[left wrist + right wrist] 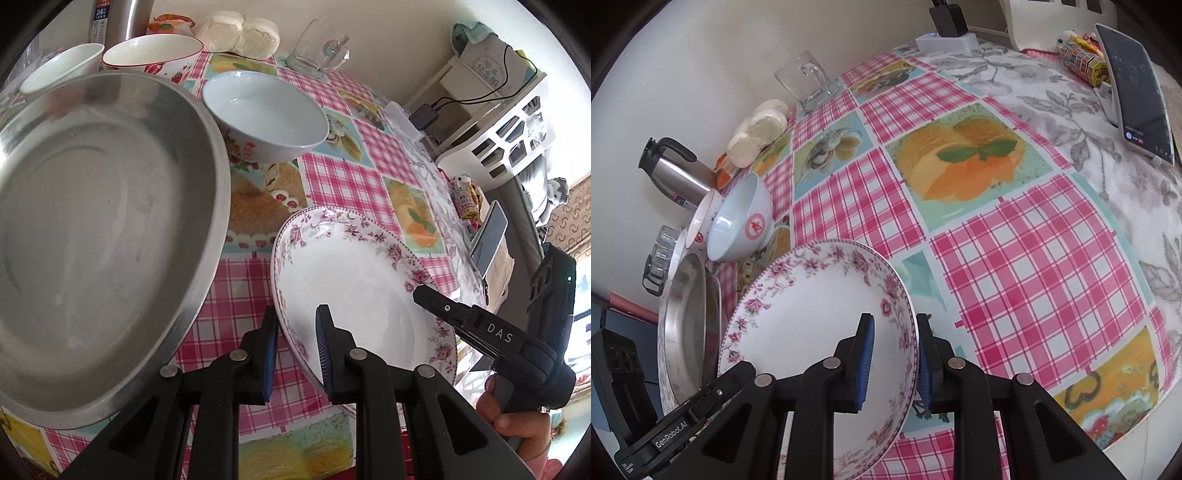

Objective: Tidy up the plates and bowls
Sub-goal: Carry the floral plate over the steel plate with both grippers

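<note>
A white plate with a pink floral rim [354, 280] [812, 314] hangs tilted over the checked tablecloth, held at two sides. My left gripper [297, 350] is shut on its near-left rim. My right gripper [895, 354] is shut on the opposite rim, and its finger [428, 297] shows at the plate's right edge. A large steel plate [103, 229] [690, 325] lies just left of it. Behind stand a pale blue bowl [266, 114] [742, 221], a strawberry-patterned bowl [155, 55] and a small white bowl [62, 66].
Along the wall are a steel thermos [676, 177], wrapped buns [240, 33] and a glass mug [321, 51] [809, 81]. A phone on a stand [1137, 107] sits near the table's far edge. Open checked cloth [1015, 258] spreads to the right of the floral plate.
</note>
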Demonstrator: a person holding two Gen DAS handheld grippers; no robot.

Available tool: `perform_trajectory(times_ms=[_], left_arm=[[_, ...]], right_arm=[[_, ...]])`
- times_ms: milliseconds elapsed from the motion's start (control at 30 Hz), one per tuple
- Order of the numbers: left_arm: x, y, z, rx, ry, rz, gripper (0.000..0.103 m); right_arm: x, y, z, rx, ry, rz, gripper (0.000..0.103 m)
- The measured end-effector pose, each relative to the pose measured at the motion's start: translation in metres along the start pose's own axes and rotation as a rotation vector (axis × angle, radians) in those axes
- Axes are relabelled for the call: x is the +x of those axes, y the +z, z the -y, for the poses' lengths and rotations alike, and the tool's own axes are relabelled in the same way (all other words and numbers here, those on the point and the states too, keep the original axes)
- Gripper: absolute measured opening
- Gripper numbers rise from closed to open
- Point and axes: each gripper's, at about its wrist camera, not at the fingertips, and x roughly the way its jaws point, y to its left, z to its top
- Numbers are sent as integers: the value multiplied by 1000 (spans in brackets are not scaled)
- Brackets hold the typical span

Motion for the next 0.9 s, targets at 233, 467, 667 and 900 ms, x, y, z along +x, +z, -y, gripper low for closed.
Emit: perform_trajectory(times_ms=[233,467,667,900], left_arm=[[-16,4,7,30,-25,41,21],[-44,9,12,60,-54,128,21],[-70,16,1,42,-71,198,21],[-97,23,-23,-5,-52,274,20]], right_arm=[[-21,4,-6,-9,39,79,23],[-46,7,-20,-42,65,177,23],[-61,7,-45,-101,94,240,23],[-67,5,-88,-172,112,270,23]])
